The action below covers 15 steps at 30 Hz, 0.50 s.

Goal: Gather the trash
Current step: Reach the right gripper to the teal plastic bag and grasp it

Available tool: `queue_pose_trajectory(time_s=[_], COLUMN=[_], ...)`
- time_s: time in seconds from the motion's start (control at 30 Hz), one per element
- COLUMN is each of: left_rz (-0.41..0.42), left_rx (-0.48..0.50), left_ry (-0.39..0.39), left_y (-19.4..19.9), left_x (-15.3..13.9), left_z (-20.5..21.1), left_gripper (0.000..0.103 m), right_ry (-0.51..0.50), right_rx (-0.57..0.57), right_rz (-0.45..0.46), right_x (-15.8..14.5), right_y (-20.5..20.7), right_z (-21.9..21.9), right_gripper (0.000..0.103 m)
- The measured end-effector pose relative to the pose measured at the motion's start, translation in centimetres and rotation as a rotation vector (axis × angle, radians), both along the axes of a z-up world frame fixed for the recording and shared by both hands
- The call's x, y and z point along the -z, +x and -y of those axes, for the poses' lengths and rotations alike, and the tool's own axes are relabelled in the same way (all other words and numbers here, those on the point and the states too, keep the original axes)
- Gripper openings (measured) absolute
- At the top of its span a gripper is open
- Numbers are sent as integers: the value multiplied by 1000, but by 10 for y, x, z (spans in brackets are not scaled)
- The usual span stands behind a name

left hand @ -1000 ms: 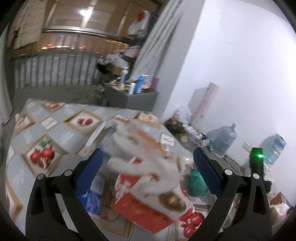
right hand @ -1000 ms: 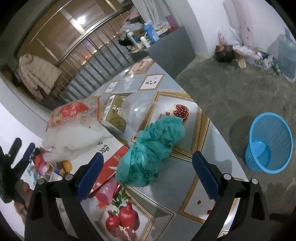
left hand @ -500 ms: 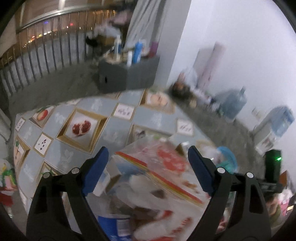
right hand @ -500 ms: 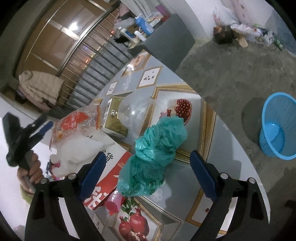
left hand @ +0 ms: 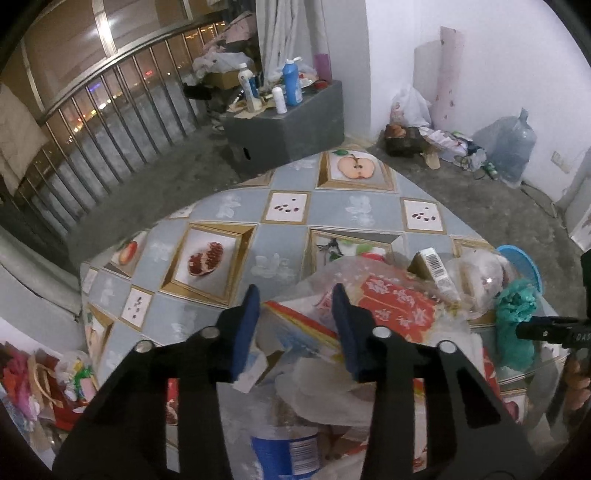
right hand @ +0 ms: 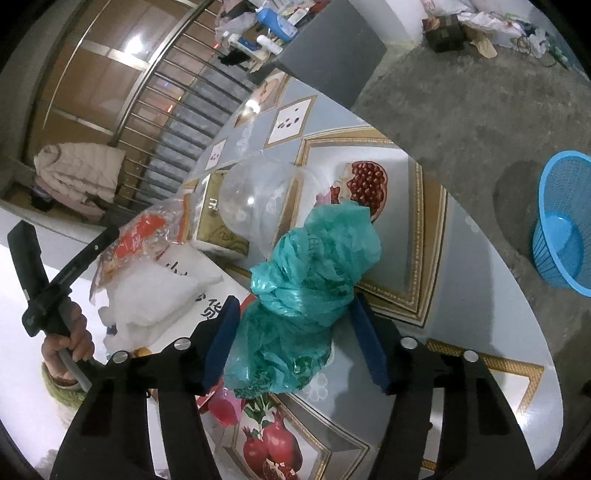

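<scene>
Between the closing jaws of the left claw [left hand: 293, 325] lies a corner of the red-printed clear wrapper [left hand: 391, 306], pads not yet touching; beyond-right stands a barcoded carton [left hand: 434, 267]. Around the crumpled teal plastic bag [right hand: 310, 280] on the fruit-patterned surface [right hand: 461, 314], the right claw [right hand: 295, 339] narrows; a blue basket [right hand: 565, 221] sits far right on the floor.

Dim indoor light, cool cast. Lamp glare on window glass [left hand: 107, 26] upper left. Strong fisheye bending, black vignette at corners. Sharp, little blur.
</scene>
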<state>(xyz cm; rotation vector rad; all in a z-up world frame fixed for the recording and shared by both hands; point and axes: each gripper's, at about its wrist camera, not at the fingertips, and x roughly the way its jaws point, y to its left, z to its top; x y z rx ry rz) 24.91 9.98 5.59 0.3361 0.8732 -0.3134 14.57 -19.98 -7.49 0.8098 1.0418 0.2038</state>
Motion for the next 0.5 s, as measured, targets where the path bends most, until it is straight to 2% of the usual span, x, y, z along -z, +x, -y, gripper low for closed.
queue_pose_trajectory(time_s=[0.3,0.5], left_rz=[70,98], left_rx=[12,9], left_ry=[23,-60], left_y=[-10,-18], left_x=[-12,-38], left_z=[-1,-10], left_gripper=[34,34], right_ry=[30,41], right_rx=[14,23], right_rz=[19,57], right_x=[-4,-10], right_y=[-4,-13], right_z=[5,12], right_gripper=[50,48])
